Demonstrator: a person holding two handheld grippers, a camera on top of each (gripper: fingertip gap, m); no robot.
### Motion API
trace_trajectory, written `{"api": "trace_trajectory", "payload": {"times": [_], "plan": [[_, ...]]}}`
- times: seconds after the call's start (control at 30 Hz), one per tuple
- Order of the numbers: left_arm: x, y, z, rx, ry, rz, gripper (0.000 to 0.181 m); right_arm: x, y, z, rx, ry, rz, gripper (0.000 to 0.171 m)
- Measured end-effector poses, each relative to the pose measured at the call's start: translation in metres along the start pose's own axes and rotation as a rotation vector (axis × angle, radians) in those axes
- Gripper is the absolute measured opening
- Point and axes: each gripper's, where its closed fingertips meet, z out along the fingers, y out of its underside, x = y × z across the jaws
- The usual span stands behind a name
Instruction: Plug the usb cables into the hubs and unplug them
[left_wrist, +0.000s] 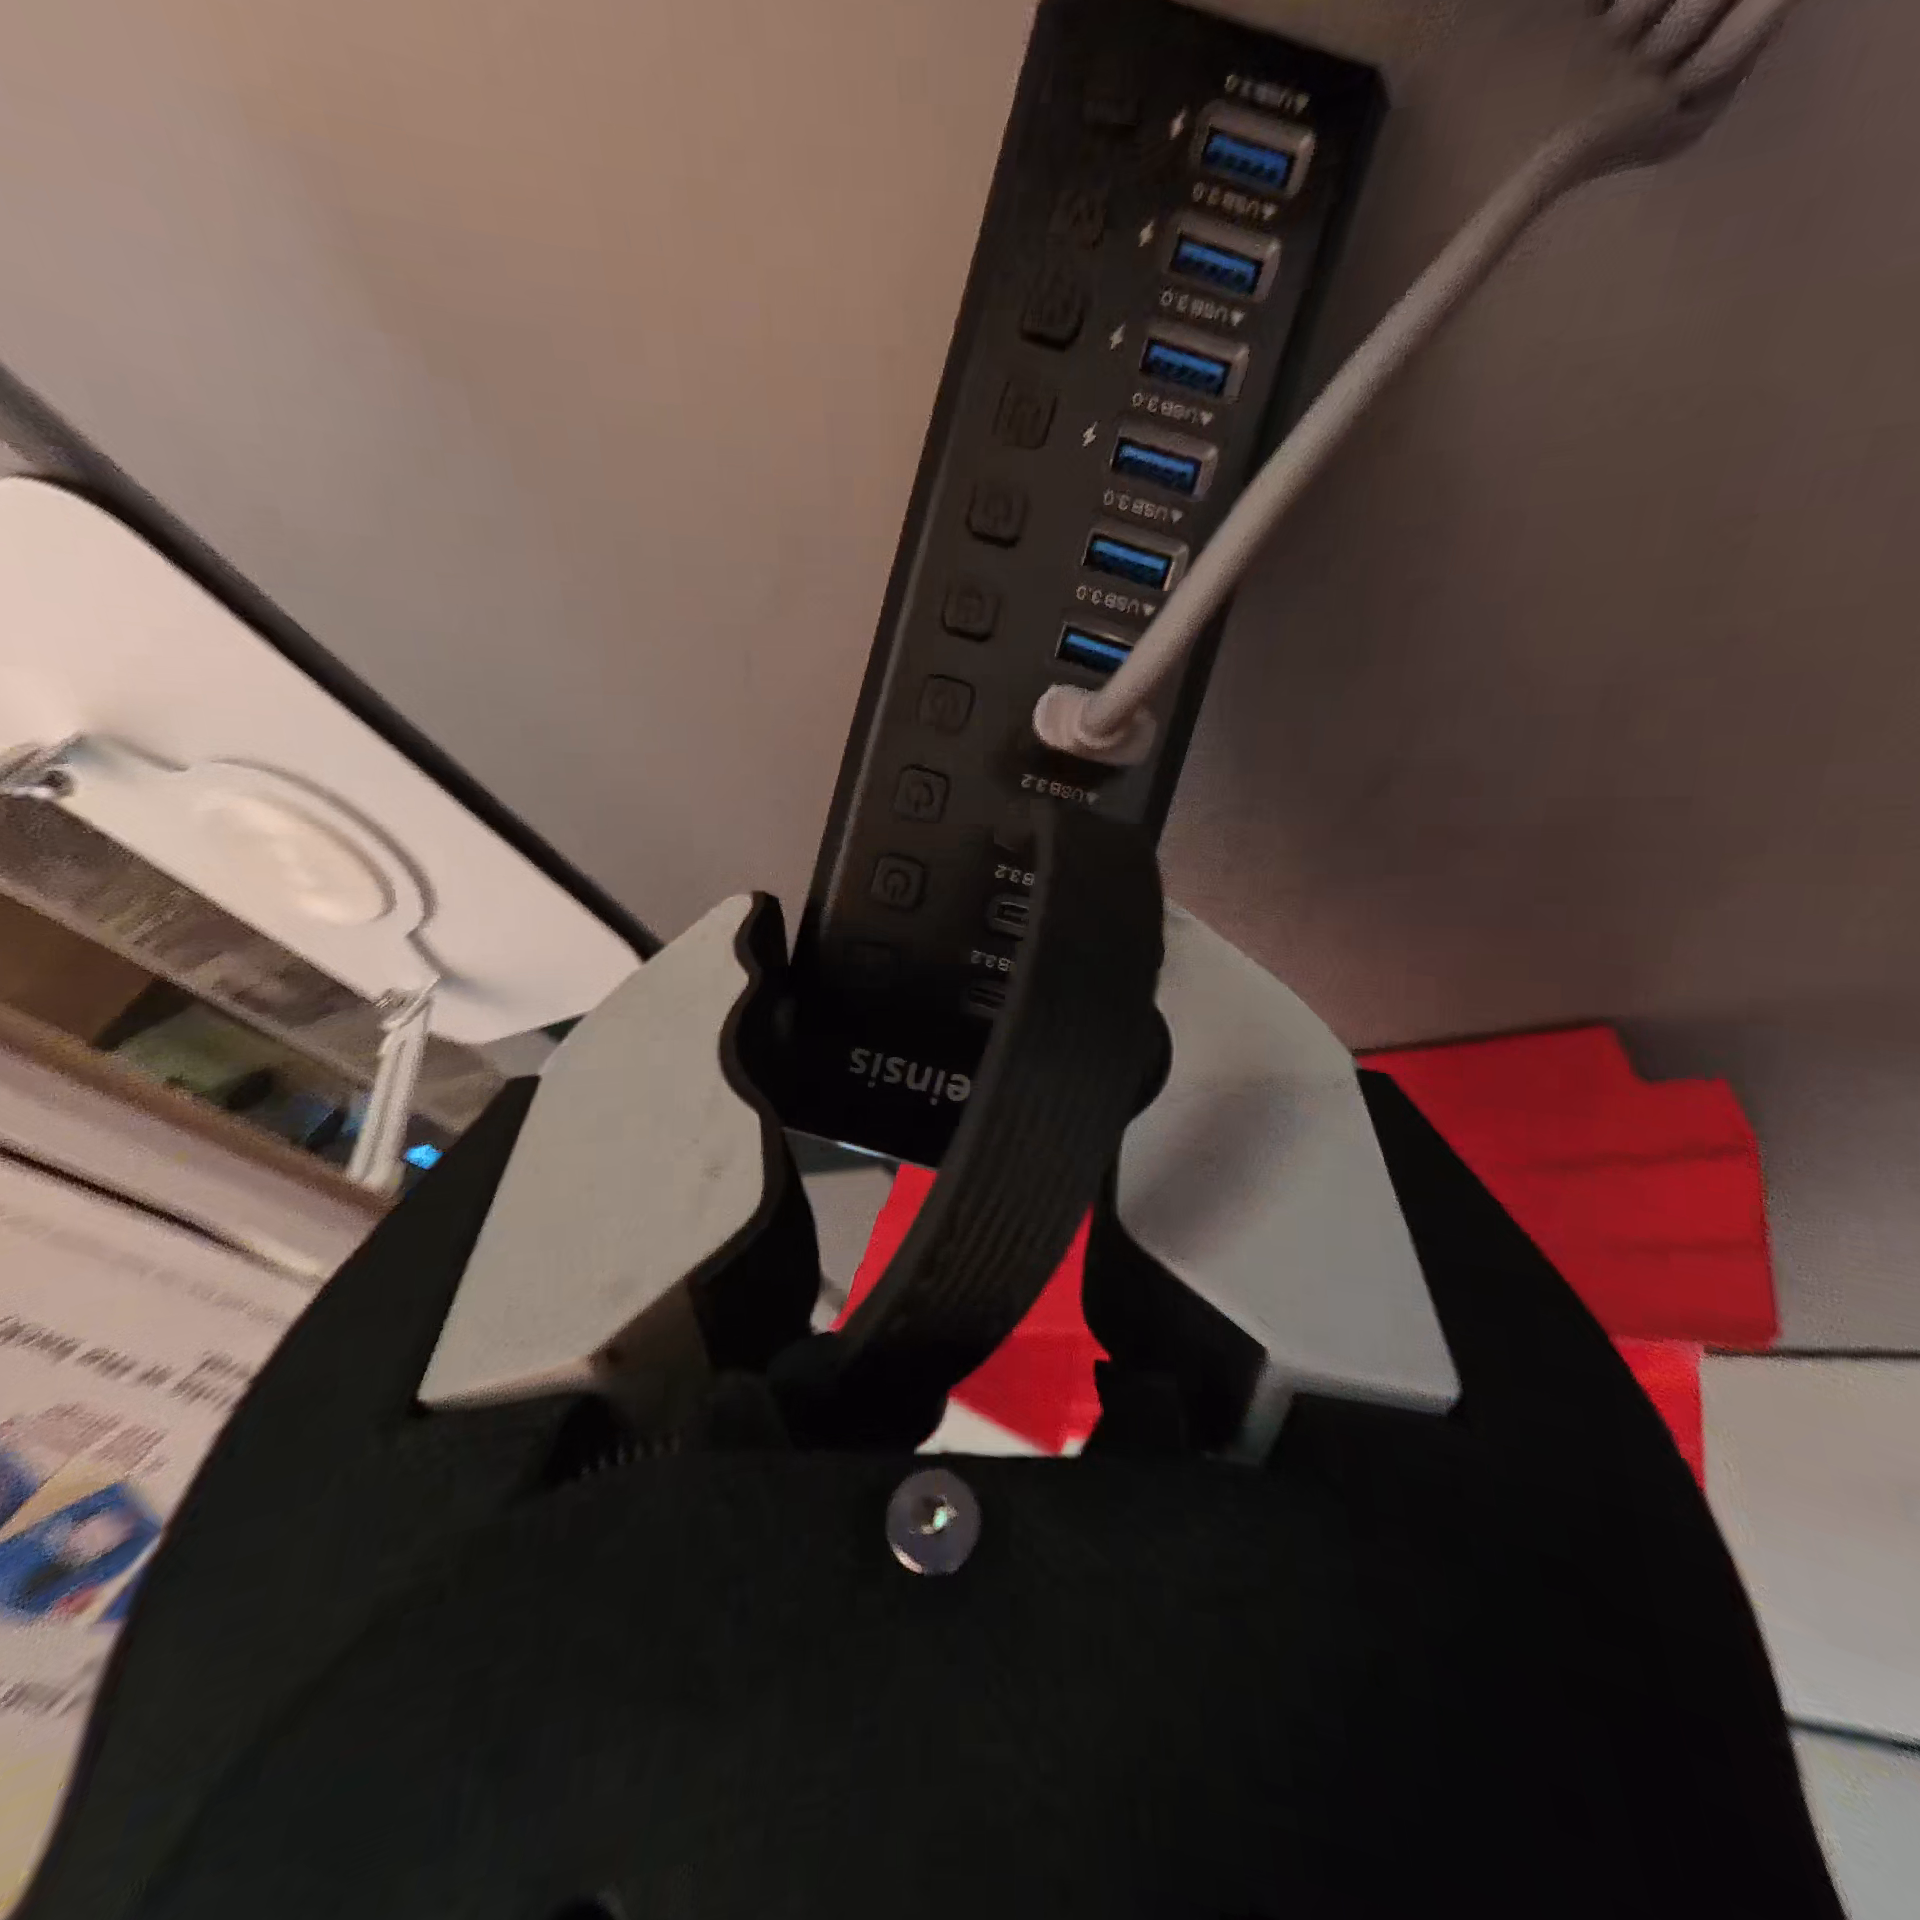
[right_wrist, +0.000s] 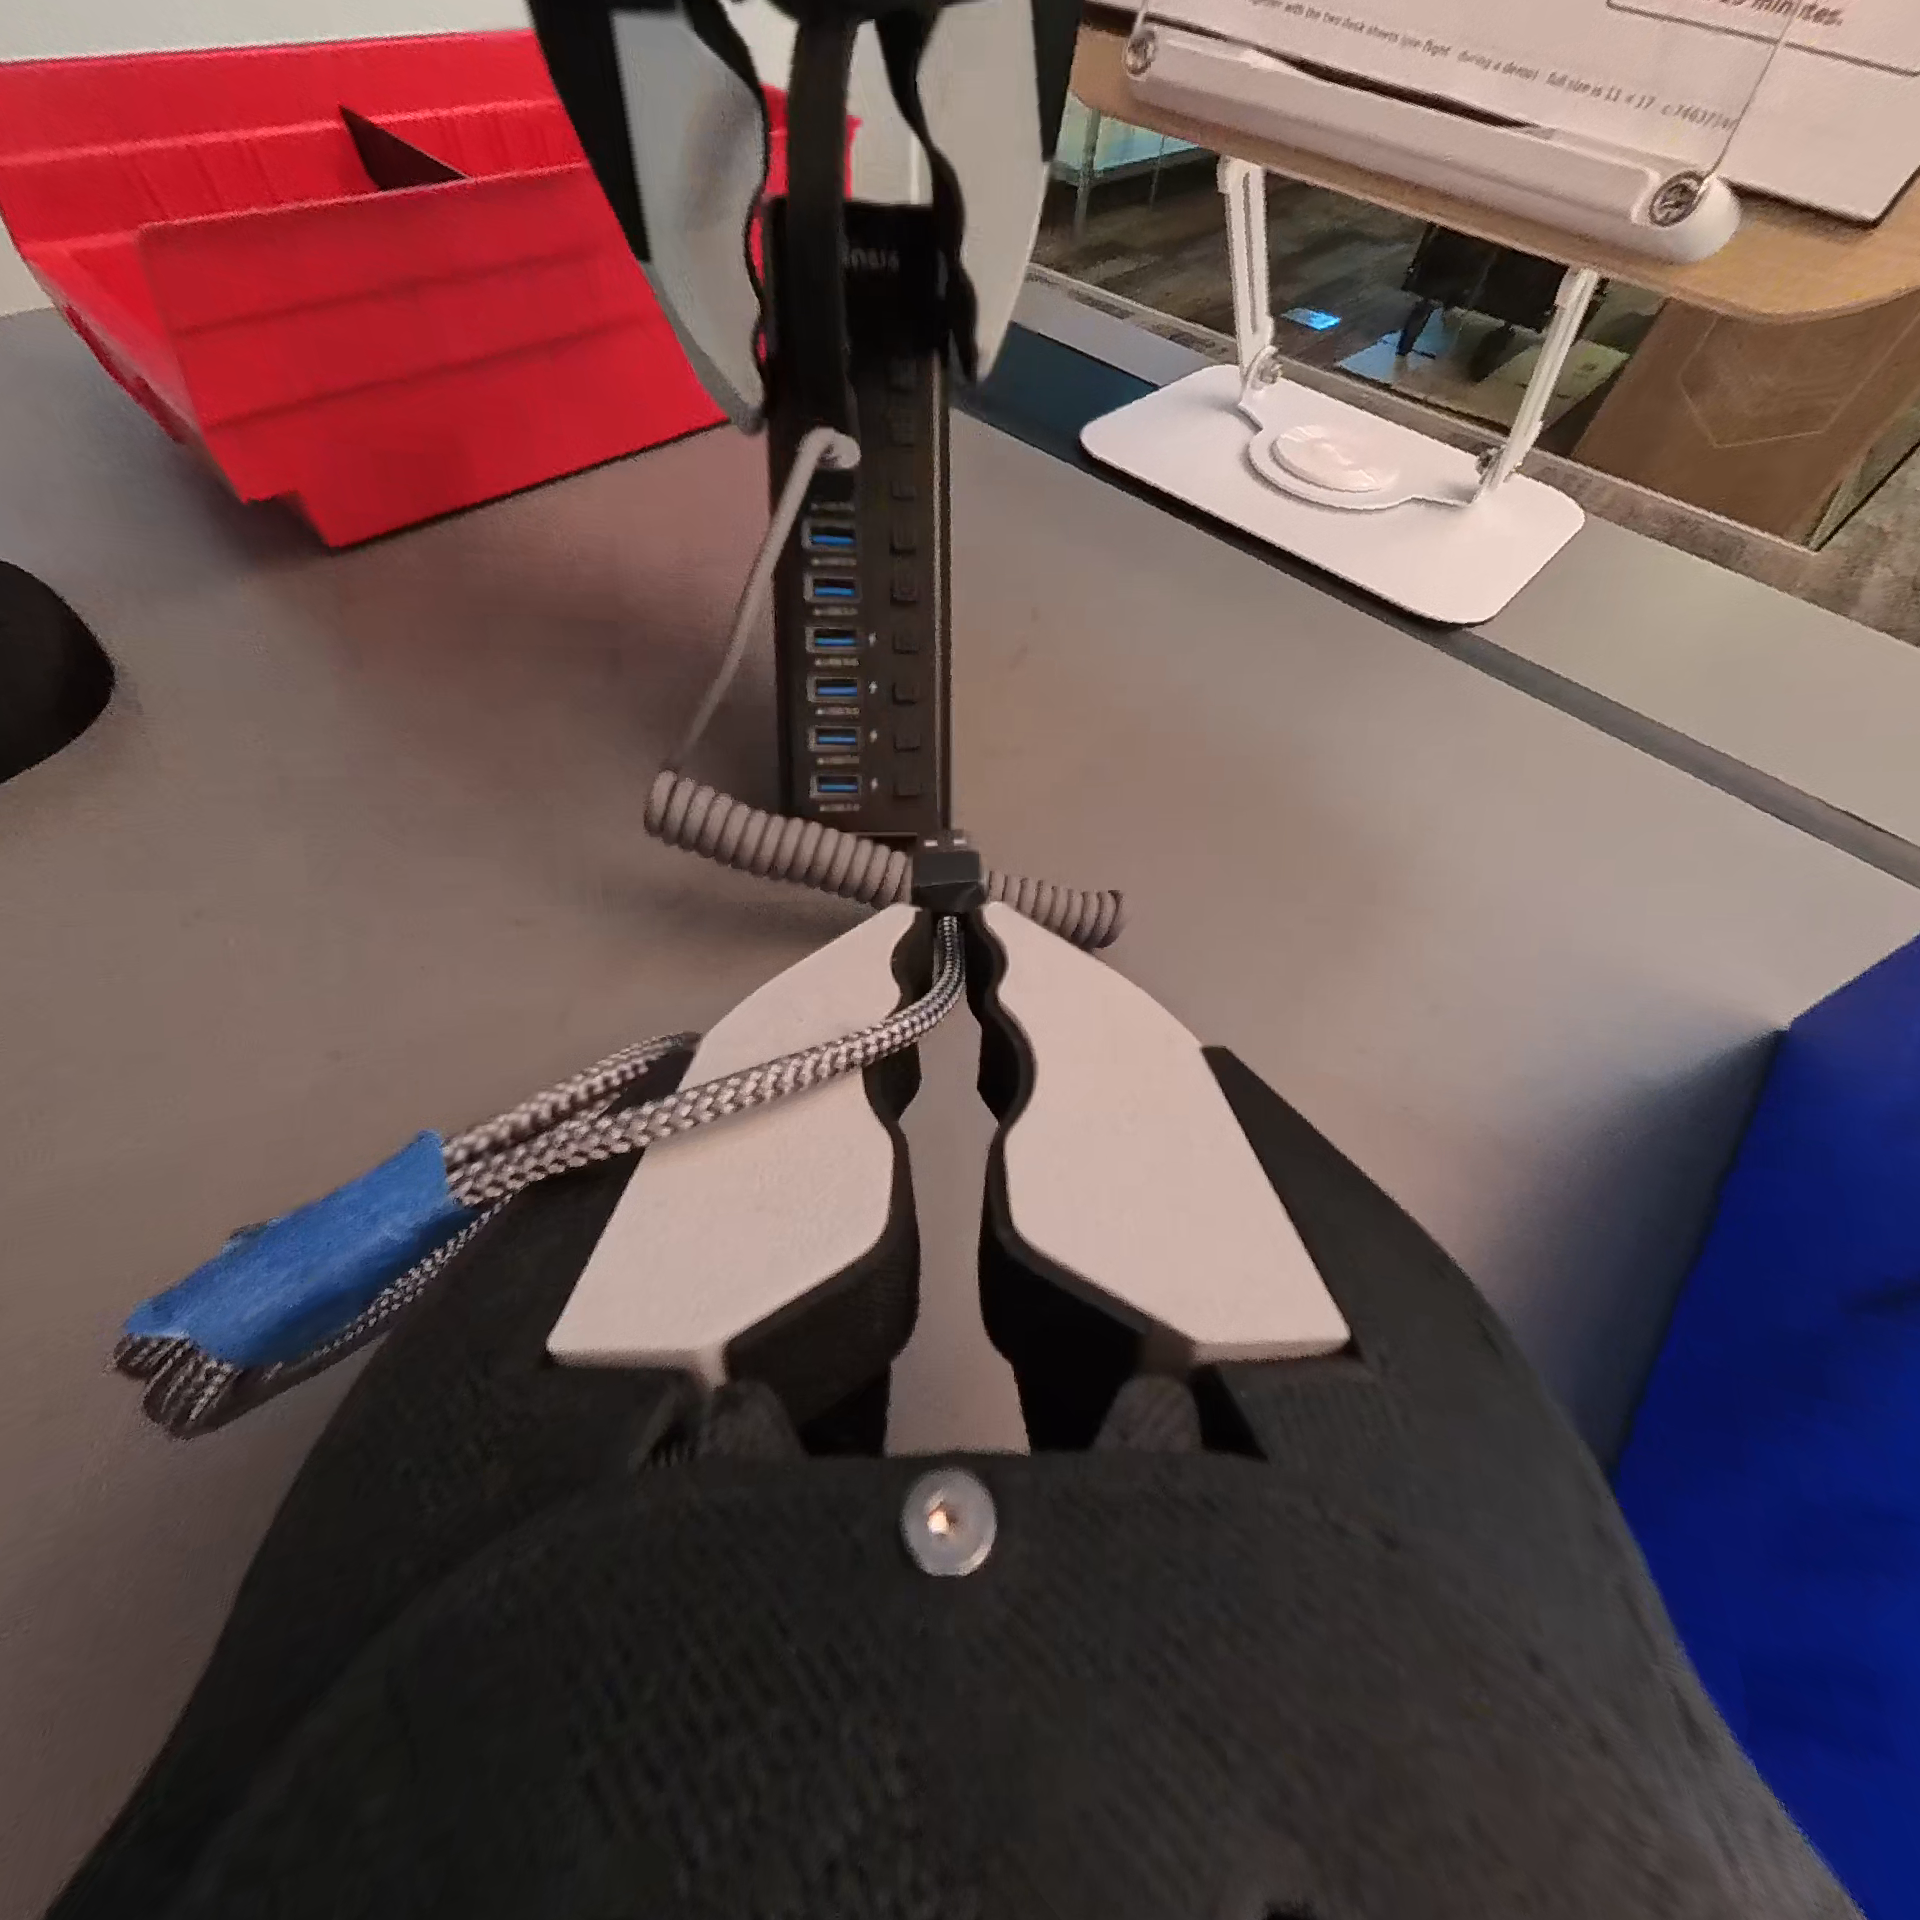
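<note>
Here, left gripper (left_wrist: 951, 1023) holding hub (left_wrist: 1091, 540) end flat on desk (right_wrist: 364, 831); right gripper (right_wrist: 943, 920) pinching braided cable (right_wrist: 790, 1070) behind plug (right_wrist: 943, 868) near hub end. Could miss hole, bend plug, if tilted.

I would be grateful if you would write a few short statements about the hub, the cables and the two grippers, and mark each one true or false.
1. The left gripper holds one end of the black hub. True.
2. The right gripper is open and empty. False: it is shut on the braided cable just behind its black plug.
3. A grey coiled cable is plugged into the hub. True.
4. All of the hub's blue ports are occupied. False: several blue ports are free.
5. The red bin lies on the floor. False: it is on the grey table.
</note>
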Motion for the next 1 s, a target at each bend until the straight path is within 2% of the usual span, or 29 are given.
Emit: {"api": "trace_trajectory", "payload": {"times": [0.2, 0.3, 0.4, 0.6, 0.77, 1.0], "plan": [[0.007, -0.032, -0.039, -0.224, -0.098, 0.073, 0.062, 0.010, -0.017, -0.019, 0.059, 0.067, -0.014, 0.007], [0.012, -0.048, -0.049, -0.289, -0.128, 0.079, 0.062, 0.017, -0.028, -0.037, 0.099, 0.093, -0.025, 0.007], [0.016, -0.060, -0.055, -0.339, -0.150, 0.074, 0.062, 0.023, -0.025, -0.045, 0.055, 0.104, -0.022, 0.007], [0.018, -0.082, -0.062, -0.380, -0.162, 0.072, 0.062, 0.028, -0.015, -0.046, 0.017, 0.091, 0.001, 0.007], [0.018, -0.074, -0.059, -0.409, -0.158, 0.036, 0.062, 0.032, -0.016, -0.047, 0.035, 0.099, -0.003, 0.007], [0.020, -0.074, -0.058, -0.346, -0.126, -0.034, 0.062, 0.033, -0.014, -0.045, 0.026, 0.099, -0.004, 0.007]]}}
